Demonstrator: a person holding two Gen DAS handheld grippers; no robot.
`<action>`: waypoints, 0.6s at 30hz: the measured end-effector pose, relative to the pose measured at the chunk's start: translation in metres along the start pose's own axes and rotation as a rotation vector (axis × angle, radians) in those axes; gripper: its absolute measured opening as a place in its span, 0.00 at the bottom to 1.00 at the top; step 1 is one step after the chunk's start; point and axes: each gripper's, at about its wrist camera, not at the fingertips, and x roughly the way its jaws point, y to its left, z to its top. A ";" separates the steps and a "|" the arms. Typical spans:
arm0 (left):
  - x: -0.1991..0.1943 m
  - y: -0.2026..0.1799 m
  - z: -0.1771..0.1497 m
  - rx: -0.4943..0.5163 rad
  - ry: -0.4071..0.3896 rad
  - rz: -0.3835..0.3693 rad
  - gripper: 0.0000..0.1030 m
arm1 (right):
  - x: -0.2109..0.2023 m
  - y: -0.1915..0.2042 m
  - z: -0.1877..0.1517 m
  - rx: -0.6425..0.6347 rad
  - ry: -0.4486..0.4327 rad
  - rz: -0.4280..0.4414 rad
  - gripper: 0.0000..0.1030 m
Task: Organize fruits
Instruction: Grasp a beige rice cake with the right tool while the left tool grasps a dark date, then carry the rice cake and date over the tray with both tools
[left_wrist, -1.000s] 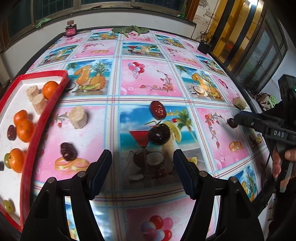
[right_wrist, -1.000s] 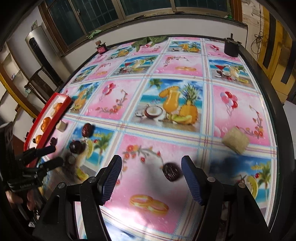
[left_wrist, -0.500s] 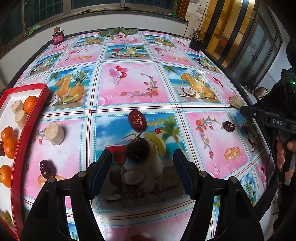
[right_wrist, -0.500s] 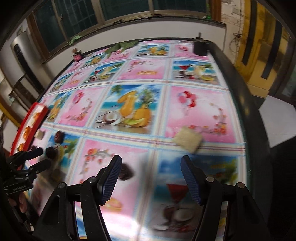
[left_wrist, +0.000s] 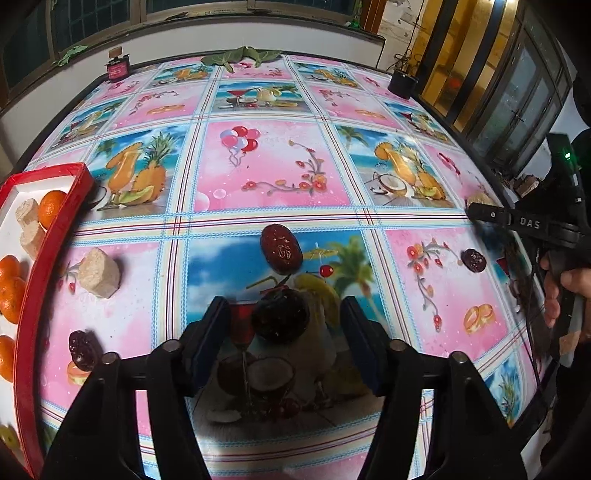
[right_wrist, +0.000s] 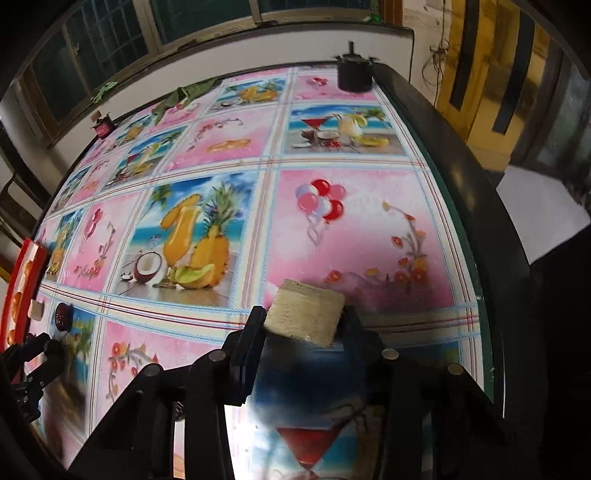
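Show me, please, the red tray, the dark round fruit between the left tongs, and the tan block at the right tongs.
red tray (left_wrist: 55, 236), left wrist view, right rim.
dark round fruit (left_wrist: 280, 315), left wrist view, its middle.
tan block (right_wrist: 304, 314), right wrist view, front face.

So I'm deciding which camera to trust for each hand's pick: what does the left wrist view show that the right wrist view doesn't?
Only the left wrist view shows the dark round fruit lying between the left gripper's open jaws, the oranges in the tray, and a dark date near the right gripper.

Only the right wrist view shows the right gripper with its jaws against both sides of the tan block.

Both show the red tray, the red date, and the patterned tablecloth.
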 end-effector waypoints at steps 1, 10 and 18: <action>0.001 0.000 0.000 0.001 0.001 0.002 0.55 | 0.000 0.005 0.000 -0.007 -0.003 0.014 0.40; -0.002 0.003 -0.004 0.002 -0.016 0.000 0.26 | -0.008 0.068 -0.005 -0.092 -0.016 0.137 0.40; -0.012 0.010 -0.014 -0.019 -0.013 -0.033 0.26 | -0.025 0.127 -0.006 -0.168 -0.045 0.241 0.40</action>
